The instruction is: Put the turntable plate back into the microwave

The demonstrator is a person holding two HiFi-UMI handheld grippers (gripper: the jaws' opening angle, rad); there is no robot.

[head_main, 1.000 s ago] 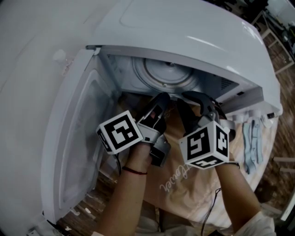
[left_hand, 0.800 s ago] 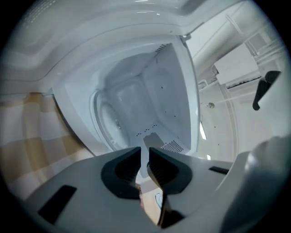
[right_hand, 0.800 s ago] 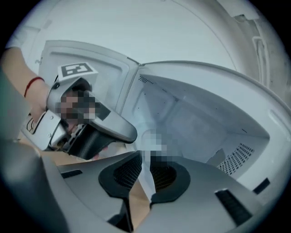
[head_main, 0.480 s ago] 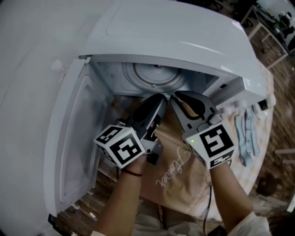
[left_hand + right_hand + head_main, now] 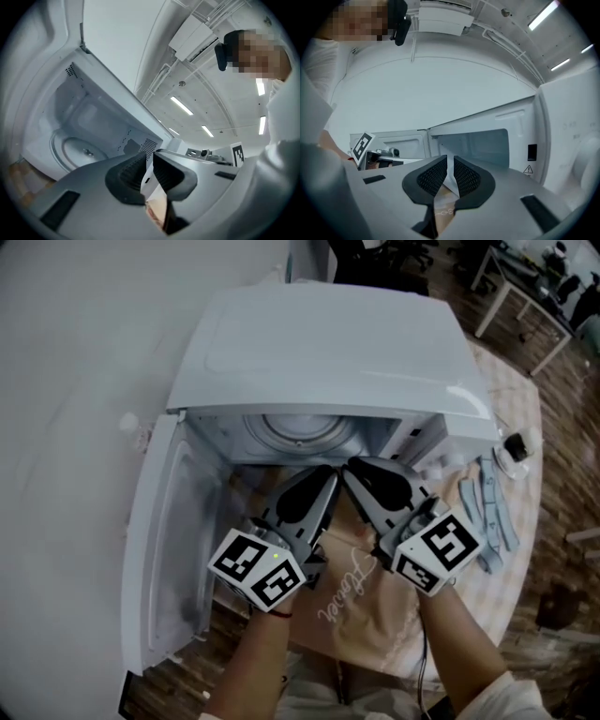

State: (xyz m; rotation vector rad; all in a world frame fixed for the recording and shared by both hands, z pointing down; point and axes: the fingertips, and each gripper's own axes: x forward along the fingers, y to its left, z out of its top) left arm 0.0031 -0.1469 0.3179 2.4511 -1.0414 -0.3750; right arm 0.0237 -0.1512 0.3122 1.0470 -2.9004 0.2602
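Door [image 5: 178,549] hangs open on the left. One turntable plate [image 5: 300,432] sits inside the one microwave [image 5: 328,343], with a good part of it hidden under the top edge. Two grippers are out front, well clear of the plate: left gripper [image 5: 325,474] has just been closing, jaws narrow with nothing between them, and right gripper [image 5: 352,466] is down to a thin slit, also empty. There are pale blue bits [image 5: 492,512] far right, can't tell what they are
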